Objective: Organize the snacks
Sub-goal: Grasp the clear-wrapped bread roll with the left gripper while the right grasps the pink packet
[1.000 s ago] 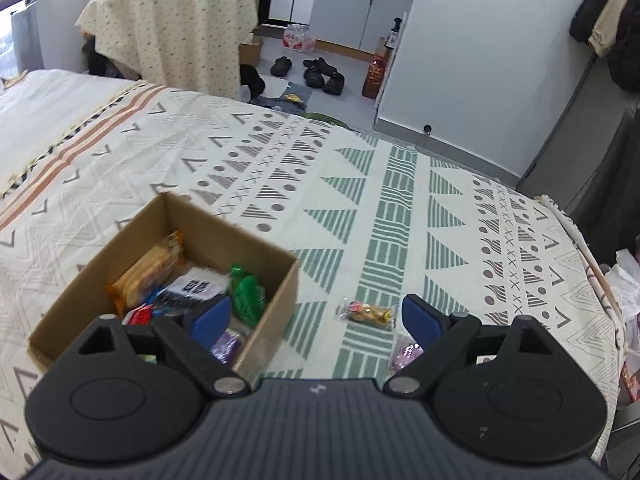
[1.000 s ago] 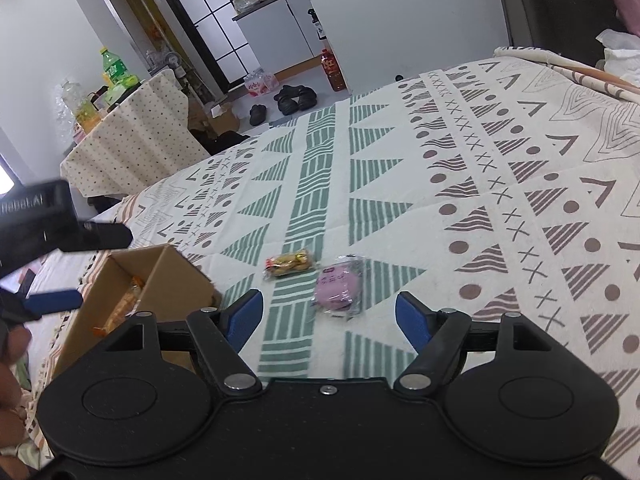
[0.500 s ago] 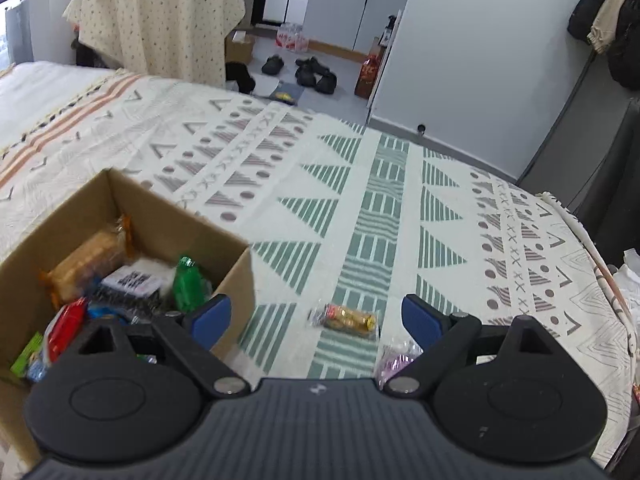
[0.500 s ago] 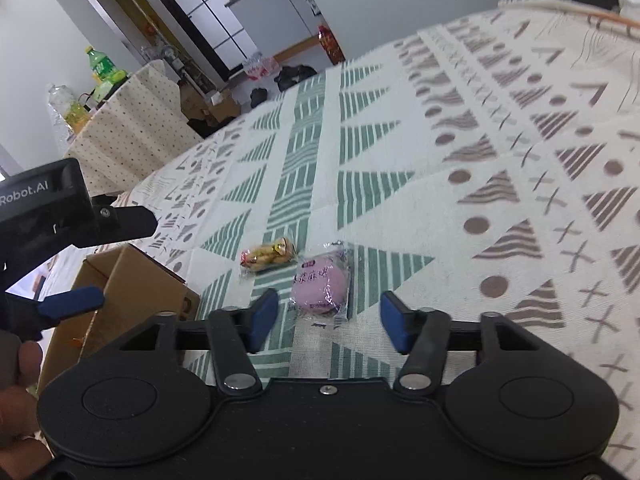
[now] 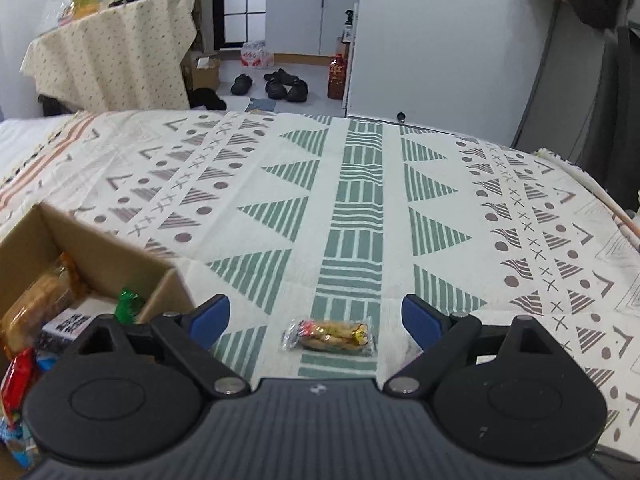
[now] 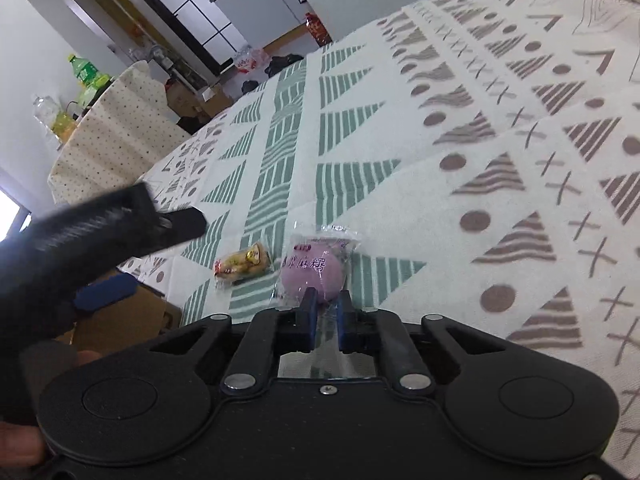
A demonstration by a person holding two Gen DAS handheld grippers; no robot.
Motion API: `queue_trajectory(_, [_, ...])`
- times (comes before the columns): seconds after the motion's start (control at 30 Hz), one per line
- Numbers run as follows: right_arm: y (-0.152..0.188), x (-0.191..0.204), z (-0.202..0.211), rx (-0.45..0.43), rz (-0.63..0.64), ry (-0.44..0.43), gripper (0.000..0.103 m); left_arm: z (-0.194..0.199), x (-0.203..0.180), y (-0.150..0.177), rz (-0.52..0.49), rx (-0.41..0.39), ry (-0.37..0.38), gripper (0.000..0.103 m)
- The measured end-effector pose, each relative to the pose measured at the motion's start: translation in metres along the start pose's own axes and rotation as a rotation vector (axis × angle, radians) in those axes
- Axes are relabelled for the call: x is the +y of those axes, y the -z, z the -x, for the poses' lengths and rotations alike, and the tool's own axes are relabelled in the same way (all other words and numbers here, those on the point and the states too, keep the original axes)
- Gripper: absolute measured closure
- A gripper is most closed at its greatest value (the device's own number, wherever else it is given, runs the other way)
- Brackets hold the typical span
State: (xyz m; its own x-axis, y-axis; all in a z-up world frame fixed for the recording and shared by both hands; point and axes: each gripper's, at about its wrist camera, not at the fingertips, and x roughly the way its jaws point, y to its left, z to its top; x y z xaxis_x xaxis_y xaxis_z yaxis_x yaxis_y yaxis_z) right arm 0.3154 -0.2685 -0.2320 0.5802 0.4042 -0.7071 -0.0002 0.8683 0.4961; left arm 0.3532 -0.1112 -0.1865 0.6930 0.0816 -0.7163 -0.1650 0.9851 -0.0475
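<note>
So the right gripper (image 6: 325,312) has its blue jaws pinched together on the near edge of the pink snack's (image 6: 313,270) clear wrapper, right down on the bedspread (image 6: 500,128). That snack is a round pinkish-purple ball in a see-through pack with some print on it that I can't make out. Just to its left, not touching, lies the yellow snack (image 6: 242,265), a small clear pack with golden-brown pieces and a bit of red at one end. The left gripper (image 5: 316,320) is wide apart with nothing clamped, and the yellow snack (image 5: 330,335) lies on the cloth between its two blue pads, closer to the camera than the tips, touching neither. Off to the left of that is the box (image 5: 100,246), open cardboard, already holding an orange-wrapped bar (image 5: 38,300), a green packet (image 5: 128,305), a red packet (image 5: 18,376) and something with a black and white label (image 5: 72,322).
</note>
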Motion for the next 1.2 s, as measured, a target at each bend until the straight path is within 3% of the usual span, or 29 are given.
queue_trajectory(0.17, [-0.008,-0.014,0.009,-0.021,-0.028,0.052,0.095,0.0,-0.011,-0.002,-0.007,-0.008,0.03,0.012])
queue_trajectory(0.37, [-0.011,-0.029,0.018,-0.035,-0.069,0.105,0.095,-0.029,-0.01,0.006,-0.001,0.066,-0.003,0.012])
queue_trajectory(0.47, [-0.012,-0.035,0.019,-0.047,-0.09,0.149,0.089,-0.044,-0.004,0.01,0.03,0.115,0.006,0.014])
queue_trajectory(0.57, [-0.013,-0.037,0.019,-0.057,-0.105,0.146,0.078,-0.057,-0.006,0.013,0.016,0.098,-0.004,0.017])
queue_trajectory(0.63, [-0.012,-0.034,0.02,-0.068,-0.087,0.135,0.062,-0.064,-0.007,0.013,0.023,0.114,-0.007,0.022])
queue_trajectory(0.7, [-0.013,-0.029,0.019,-0.078,-0.062,0.133,0.056,-0.062,-0.006,0.014,0.033,0.113,-0.009,0.035])
queue_trajectory(0.87, [-0.014,-0.022,0.013,-0.07,-0.039,0.101,0.053,-0.056,-0.004,0.015,0.049,0.134,-0.006,0.049])
queue_trajectory(1.0, [-0.012,-0.014,0.007,-0.072,-0.002,0.1,0.046,-0.048,-0.004,0.017,0.055,0.143,0.009,0.05])
queue_trajectory(1.2, [-0.009,-0.003,-0.002,-0.066,0.038,0.078,0.043,-0.031,0.006,0.016,0.085,0.145,-0.001,0.05])
